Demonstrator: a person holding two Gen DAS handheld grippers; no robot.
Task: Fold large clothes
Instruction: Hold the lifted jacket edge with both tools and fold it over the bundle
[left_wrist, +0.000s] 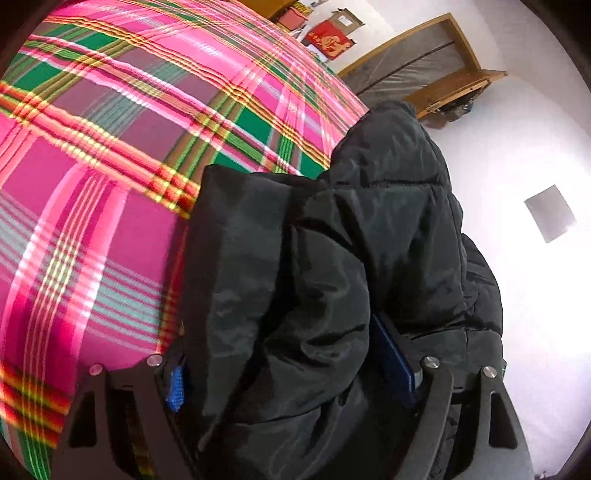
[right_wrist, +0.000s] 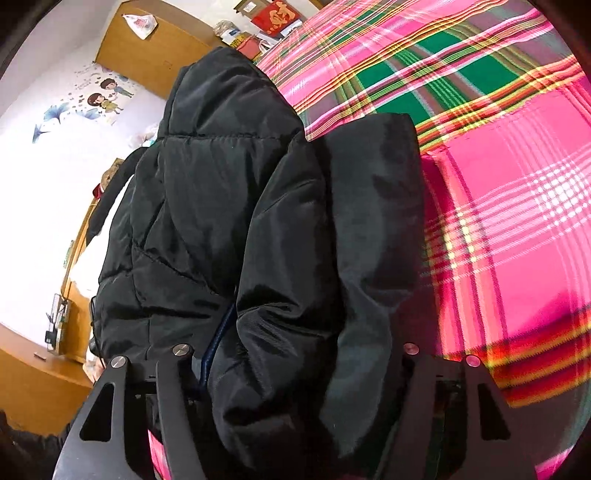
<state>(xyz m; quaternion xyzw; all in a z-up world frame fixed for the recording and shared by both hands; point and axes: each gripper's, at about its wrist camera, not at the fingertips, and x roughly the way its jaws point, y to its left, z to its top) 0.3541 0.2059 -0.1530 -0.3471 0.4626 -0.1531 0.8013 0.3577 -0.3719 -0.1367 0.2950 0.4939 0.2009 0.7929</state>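
Note:
A black padded jacket (left_wrist: 332, 266) is bunched into a thick bundle over a pink, green and yellow plaid bedspread (left_wrist: 110, 147). My left gripper (left_wrist: 291, 376) is shut on a thick fold of the jacket, with blue pads (left_wrist: 176, 387) on either side of it. In the right wrist view the same jacket (right_wrist: 240, 221) fills the middle, beside the bedspread (right_wrist: 498, 203). My right gripper (right_wrist: 295, 369) is shut on another thick fold of it. The fingertips are buried in the fabric.
A white wall (left_wrist: 524, 155) and a wooden frame (left_wrist: 424, 62) stand beyond the bed. A wooden cabinet (right_wrist: 147, 55), a red poster (right_wrist: 275, 16), wall stickers (right_wrist: 99, 99) and a wooden desk (right_wrist: 33, 384) are on the other side.

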